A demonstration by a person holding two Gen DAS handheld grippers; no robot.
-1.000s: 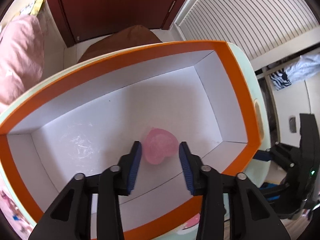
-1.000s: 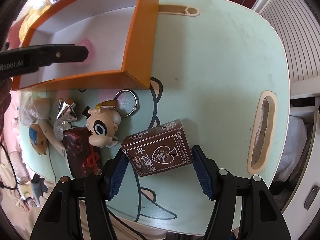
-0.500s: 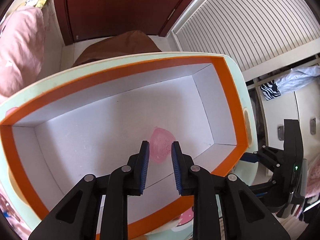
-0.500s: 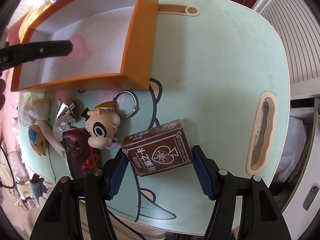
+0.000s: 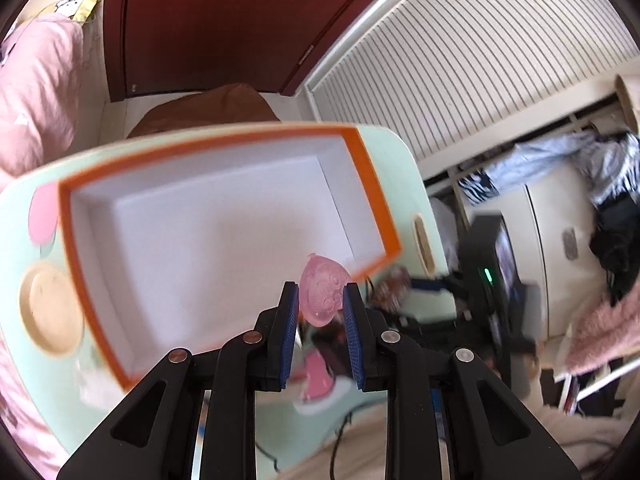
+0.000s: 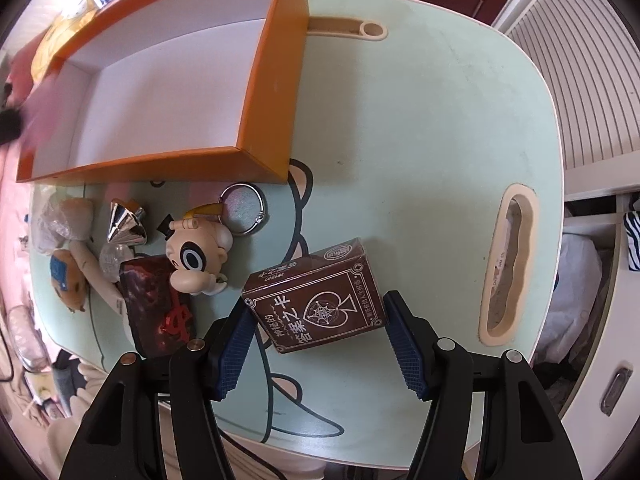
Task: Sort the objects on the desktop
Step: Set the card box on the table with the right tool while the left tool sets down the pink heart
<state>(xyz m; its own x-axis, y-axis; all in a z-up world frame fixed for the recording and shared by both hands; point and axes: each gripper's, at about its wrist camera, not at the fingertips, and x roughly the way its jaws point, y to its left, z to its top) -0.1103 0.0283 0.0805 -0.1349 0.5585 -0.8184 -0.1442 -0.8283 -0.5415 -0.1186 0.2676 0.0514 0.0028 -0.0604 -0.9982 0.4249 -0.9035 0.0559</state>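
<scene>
My left gripper (image 5: 320,300) is shut on a translucent pink heart-shaped piece (image 5: 323,294) and holds it up above the near right corner of the orange box (image 5: 372,184). The box's white inside shows nothing in it. In the right wrist view my right gripper (image 6: 320,320) is open, its blue pads (image 6: 236,344) either side of a brown card box (image 6: 320,312) that lies tilted on the mint-green table (image 6: 420,140). The same orange box (image 6: 272,92) stands at the table's back left.
Left of the card box lie a big-eyed figure keychain (image 6: 196,256) with a metal ring (image 6: 242,208), a silver cone (image 6: 124,224), a dark red wallet (image 6: 156,308) and small plush toys (image 6: 68,276). A cut-out handle slot (image 6: 508,260) marks the table's right edge.
My left gripper closed on the pink heart inside the box, then lifted it up and back out toward the near right corner. The right gripper and card box stayed put.
</scene>
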